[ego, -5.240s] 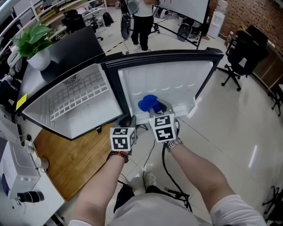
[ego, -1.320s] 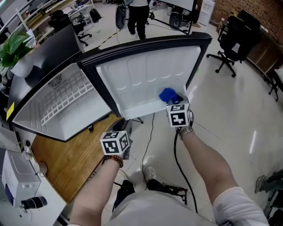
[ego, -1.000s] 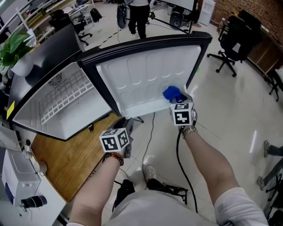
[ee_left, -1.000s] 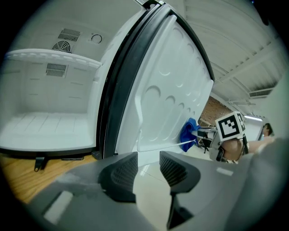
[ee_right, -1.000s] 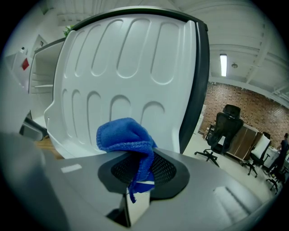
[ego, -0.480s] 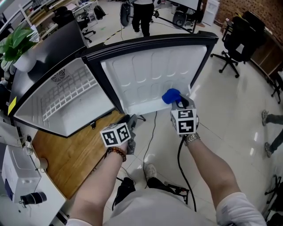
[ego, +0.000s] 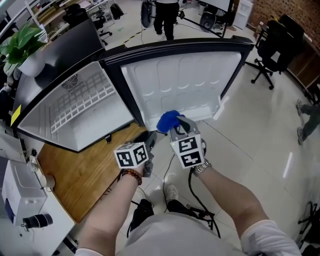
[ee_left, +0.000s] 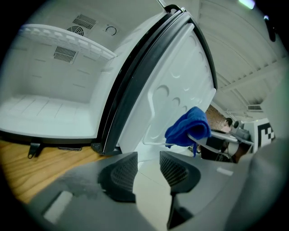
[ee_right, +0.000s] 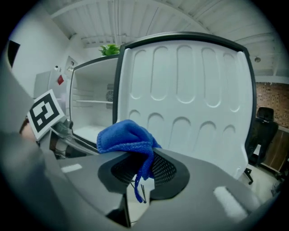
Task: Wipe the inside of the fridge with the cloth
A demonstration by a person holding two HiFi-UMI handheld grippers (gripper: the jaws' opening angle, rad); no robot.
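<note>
Leftward along the bottom edge of the fridge door (ego: 185,75) is where the right gripper (ee_right: 142,168) has gone since half a second ago: it was at that edge's free-side corner and is now near the hinge-side corner. It has carried the cloth (ego: 168,120) along. Its jaws are closed on the blue cloth, which is bunched over the tips with a fold and a loose thread hanging between the pads. The cloth sits in front of the door's lower ledge (ego: 202,111); whether it touches the white liner I cannot tell.

Just below the door's hinge-side corner is the left gripper (ee_left: 148,169), about where it was. Its jaws are partly apart with nothing between them, only floor showing through the gap.

The door stands wide open. Tiled floor (ego: 250,135) lies open past its free edge and below it. An office chair (ego: 277,42) stands well beyond the free edge, and a person (ego: 165,15) stands beyond the door's top edge. A wooden platform (ego: 75,175) lies under the hinge side, and a black cable (ego: 192,192) runs across the floor below the door.

On the hinge side of the door is the fridge compartment (ego: 80,110), open, with white walls and a white grid shelf. The door liner carries moulded oval recesses above the ledge. A potted plant (ego: 30,45) stands on the fridge top, far from the door.
</note>
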